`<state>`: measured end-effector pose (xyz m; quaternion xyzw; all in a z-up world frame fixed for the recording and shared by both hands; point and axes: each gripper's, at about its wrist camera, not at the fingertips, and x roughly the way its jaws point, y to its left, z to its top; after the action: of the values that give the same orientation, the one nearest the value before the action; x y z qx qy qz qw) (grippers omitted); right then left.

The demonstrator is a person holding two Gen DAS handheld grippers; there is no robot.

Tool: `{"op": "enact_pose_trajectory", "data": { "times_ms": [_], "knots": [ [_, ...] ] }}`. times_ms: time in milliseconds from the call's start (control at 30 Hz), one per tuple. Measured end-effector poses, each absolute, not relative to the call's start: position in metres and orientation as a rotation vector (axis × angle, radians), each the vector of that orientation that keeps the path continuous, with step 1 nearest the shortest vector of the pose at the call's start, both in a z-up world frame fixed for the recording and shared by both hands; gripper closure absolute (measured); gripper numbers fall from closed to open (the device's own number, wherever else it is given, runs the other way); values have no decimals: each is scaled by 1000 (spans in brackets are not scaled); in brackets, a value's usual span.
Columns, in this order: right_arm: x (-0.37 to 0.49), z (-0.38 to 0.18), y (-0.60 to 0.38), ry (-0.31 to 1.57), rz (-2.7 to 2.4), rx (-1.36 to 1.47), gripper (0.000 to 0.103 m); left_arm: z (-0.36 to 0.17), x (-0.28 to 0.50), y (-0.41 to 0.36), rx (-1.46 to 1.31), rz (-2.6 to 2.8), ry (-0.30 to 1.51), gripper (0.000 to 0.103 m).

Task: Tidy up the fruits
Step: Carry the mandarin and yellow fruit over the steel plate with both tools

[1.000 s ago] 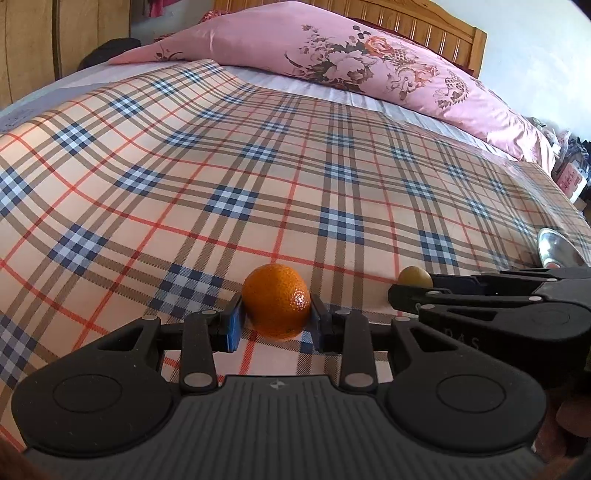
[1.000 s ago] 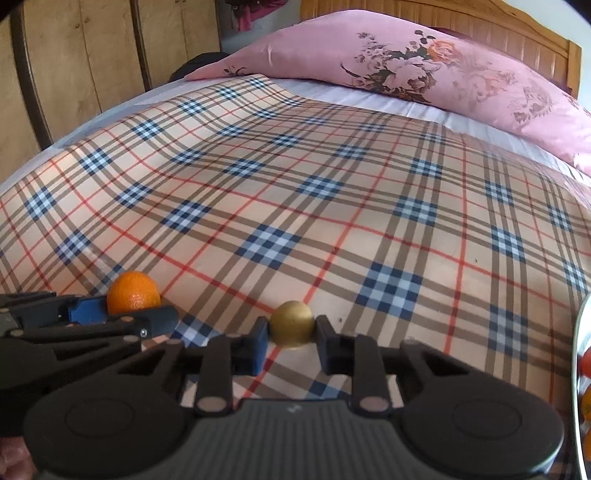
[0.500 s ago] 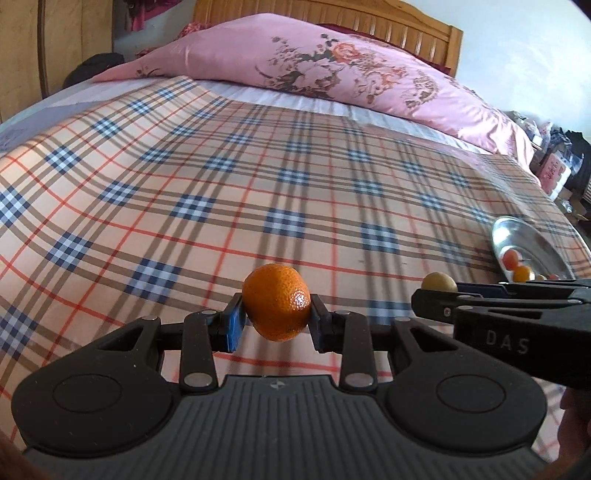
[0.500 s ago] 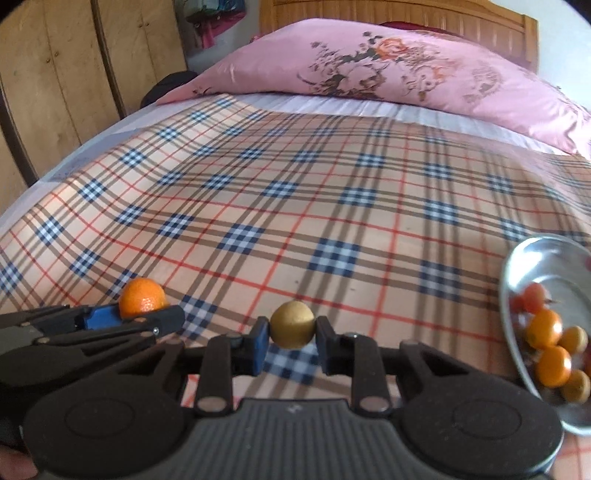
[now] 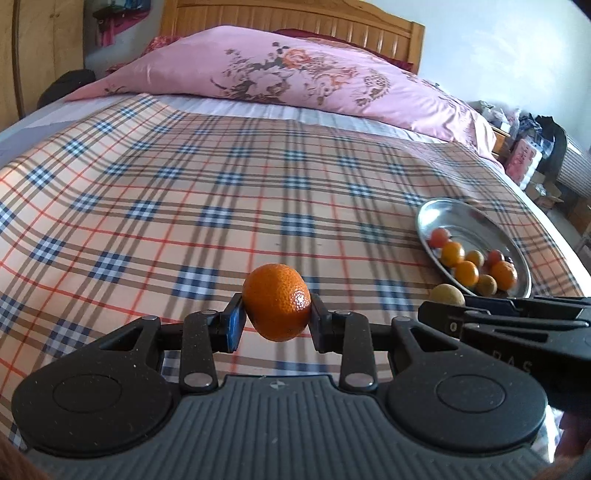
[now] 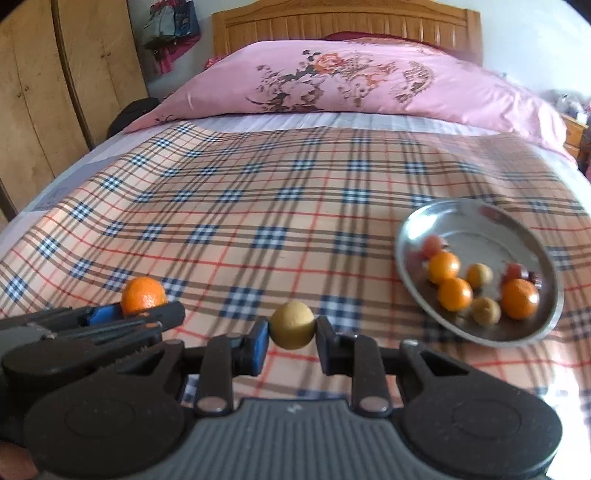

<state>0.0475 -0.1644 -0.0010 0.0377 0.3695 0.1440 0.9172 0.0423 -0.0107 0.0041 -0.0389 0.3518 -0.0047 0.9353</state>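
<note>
Over plaid bedspread [image 5: 184,192], left gripper [image 5: 276,322] clamps mandarin [image 5: 276,302]; right gripper [image 6: 291,339] clamps seemingly longan [image 6: 291,325].

A pink floral pillow [image 6: 354,81] lies across the plaid bedspread [image 6: 258,206] before a wooden headboard [image 6: 347,22], wardrobe [image 6: 55,92] alongside.

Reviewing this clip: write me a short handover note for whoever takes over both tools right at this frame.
Left tool: shut on the orange, held clear above the plaid bedspread.
Right tool: shut on the yellow-brown fruit, also held off the bed, nearer the metal dish.
Dish: sits on the bedspread ahead and to the right, already holding several small fruits, orange, yellowish and red.
Done: both fruits picked up; part of the fruit is in the dish.
Left: probably carry both over the dish and release them, right tool first since it is closer. No other loose fruit shows on the bed in either view.
</note>
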Motion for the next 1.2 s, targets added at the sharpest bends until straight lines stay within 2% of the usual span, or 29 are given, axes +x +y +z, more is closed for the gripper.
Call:
{"op": "enact_pose_trajectory", "data": {
  "times_ms": [1200],
  "knots": [
    [13,9,-250,718,168,145,78,16,27,-98,11,-136,717,65]
  ]
}}
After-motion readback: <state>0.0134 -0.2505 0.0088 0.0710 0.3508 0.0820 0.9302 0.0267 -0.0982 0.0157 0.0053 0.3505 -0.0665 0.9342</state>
